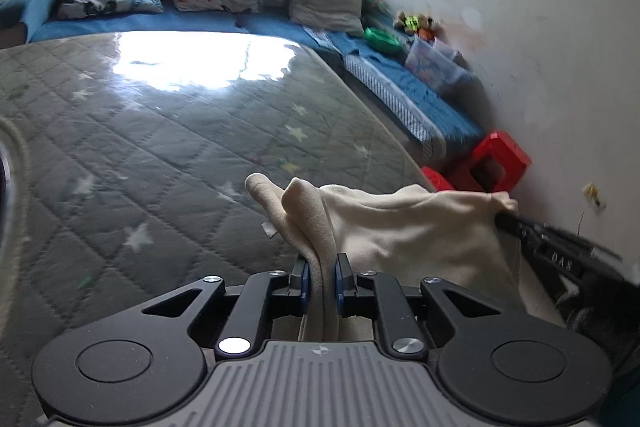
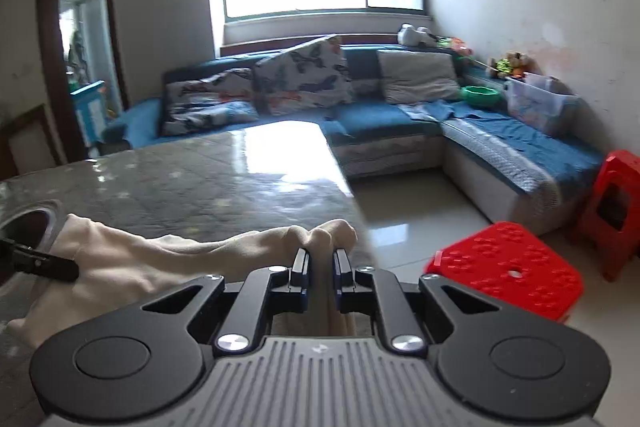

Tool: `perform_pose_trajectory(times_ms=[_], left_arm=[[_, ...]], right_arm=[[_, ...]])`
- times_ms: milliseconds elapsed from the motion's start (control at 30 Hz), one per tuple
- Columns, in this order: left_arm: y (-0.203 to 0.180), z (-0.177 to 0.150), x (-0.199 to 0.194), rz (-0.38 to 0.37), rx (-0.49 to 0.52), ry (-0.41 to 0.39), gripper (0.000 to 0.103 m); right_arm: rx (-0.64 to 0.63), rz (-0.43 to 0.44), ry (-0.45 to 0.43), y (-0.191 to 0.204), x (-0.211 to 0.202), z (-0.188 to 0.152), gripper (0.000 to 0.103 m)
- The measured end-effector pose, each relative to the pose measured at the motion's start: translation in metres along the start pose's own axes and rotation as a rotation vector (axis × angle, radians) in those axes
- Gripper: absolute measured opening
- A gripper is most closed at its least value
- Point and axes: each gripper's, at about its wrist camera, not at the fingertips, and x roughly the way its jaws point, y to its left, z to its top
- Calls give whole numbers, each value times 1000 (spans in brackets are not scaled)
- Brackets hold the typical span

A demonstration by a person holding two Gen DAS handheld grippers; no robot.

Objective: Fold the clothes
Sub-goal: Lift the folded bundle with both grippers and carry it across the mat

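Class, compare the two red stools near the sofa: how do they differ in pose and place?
The near stool shows its dotted seat with a small centre hole; the far stool shows a dark side opening instead. The near stool stands out on the tiled floor; the far stool is close to the wall, at the sofa's end. Both are red plastic.

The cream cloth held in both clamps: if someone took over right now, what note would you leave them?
Left gripper: shut on a bunched edge of the cream fleece garment.
Right gripper: shut on another bunched edge of the same garment.
Garment: stretched between the two grippers, above the near edge of the grey quilted star-print table cover.
Done: both edges gripped and lifted.
Left: no fold is visible yet; likely lay it flat on the cover, fold, then release.
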Motion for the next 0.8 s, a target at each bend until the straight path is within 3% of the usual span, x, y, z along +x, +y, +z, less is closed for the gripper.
perform_pose_trajectory(times_ms=[133, 267, 433, 600, 800], left_arm=[[-1, -8, 13, 42, 28, 49, 19], [4, -11, 14, 99, 49, 62, 34], [1, 2, 10, 129, 72, 17, 35], [-22, 11, 19, 98, 129, -3, 33], [-42, 19, 46, 29, 180, 12, 33]], right_arm=[[-10, -41, 58, -9, 20, -3, 14], [-1, -103, 91, -15, 29, -10, 17], [4, -27, 59, -9, 27, -5, 17], [-8, 52, 82, 12, 45, -1, 17], [-24, 79, 98, 27, 68, 1, 23]])
